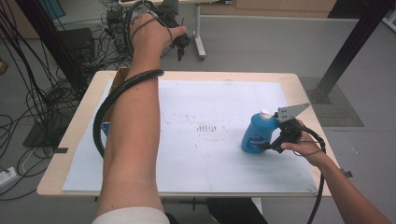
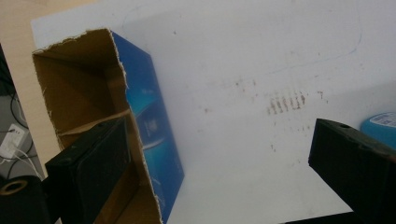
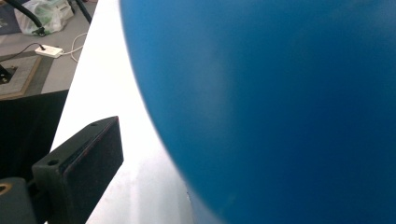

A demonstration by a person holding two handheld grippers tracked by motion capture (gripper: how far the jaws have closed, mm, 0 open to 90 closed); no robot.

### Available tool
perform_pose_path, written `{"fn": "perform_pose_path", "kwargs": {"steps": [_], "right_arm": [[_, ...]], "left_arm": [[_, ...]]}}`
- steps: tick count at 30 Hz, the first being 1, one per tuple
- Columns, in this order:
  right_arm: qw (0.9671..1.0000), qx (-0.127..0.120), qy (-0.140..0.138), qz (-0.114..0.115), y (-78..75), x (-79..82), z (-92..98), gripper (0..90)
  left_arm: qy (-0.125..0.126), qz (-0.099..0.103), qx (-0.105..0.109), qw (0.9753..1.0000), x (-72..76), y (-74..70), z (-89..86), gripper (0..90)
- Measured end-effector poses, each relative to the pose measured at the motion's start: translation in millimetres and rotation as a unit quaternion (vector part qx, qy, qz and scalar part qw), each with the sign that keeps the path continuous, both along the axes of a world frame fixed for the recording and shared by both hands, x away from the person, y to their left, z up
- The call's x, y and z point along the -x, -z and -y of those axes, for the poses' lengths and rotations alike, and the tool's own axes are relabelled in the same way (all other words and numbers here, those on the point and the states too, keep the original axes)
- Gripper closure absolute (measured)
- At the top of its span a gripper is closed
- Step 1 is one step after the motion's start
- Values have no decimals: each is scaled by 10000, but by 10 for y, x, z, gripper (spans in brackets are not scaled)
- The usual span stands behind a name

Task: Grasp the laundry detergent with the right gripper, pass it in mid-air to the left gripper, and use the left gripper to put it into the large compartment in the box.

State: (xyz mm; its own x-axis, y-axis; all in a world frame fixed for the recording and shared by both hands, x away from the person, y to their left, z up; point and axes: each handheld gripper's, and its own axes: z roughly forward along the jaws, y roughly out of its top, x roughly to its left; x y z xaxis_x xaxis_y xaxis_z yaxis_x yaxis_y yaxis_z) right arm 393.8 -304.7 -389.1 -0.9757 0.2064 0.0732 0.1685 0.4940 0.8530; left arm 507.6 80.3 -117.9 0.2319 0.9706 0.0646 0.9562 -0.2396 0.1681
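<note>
At the table's right side, the right gripper (image 1: 270, 146) sits against the blue bottle (image 1: 256, 134) — whether its jaws have closed cannot be told. Seat both jaws squarely on the body before lifting. The bottle stands upright, long axis vertical, white cap (image 1: 265, 113) up. The left gripper (image 1: 180, 46) hangs wide open, raised.

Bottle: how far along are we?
Nothing finished: the bottle stands upright on the table. In hand: right gripper at its base, one jaw not touching. To do: grip it, probably carry it to the open box; left gripper hangs open above.
</note>
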Motion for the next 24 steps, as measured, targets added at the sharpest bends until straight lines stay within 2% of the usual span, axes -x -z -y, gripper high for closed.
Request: {"fn": "perform_pose_path", "kwargs": {"steps": [4,24], "right_arm": [[10000,-9,7,3,-9,0,2,16],[10000,-8,-26,12,-18,2,-16,16]], "left_arm": [[-13,13,53,10000,2,-5,0,58],[-20,19,39,10000,6,0,-14,58]]}}
